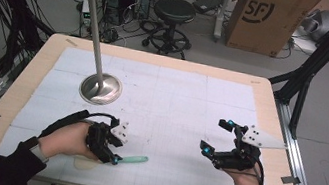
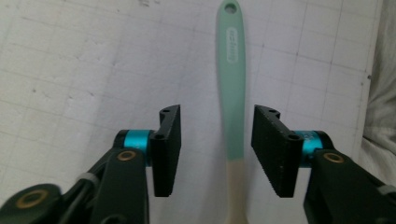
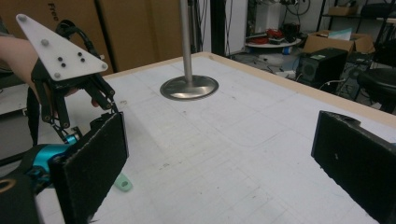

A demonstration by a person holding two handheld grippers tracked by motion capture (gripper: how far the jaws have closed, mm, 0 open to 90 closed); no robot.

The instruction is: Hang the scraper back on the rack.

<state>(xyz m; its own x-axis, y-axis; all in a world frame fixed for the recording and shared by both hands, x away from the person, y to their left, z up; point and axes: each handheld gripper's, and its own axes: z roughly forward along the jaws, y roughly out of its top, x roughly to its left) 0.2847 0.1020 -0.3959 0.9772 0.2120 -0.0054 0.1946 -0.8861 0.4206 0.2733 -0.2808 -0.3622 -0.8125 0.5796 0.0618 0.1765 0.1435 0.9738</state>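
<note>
You're straddling spatula (image 2: 232,93) handle with left claw (image 2: 215,144), spread, not yet pinching; keep handle centred while squeezing. Right claw (image 1: 217,136) spread, waiting.

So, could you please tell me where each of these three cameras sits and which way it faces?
High view: above the person's side, looking forward and down at the table; both forearms, left gripper, right gripper.
Left gripper view: on the left gripper, looking down at the mint-handled spatula between its open jaws.
Right gripper view: on the right gripper, looking level across the table at the metal stand.
Shared: all three show the spatula; high and right gripper views share the stand.
</note>
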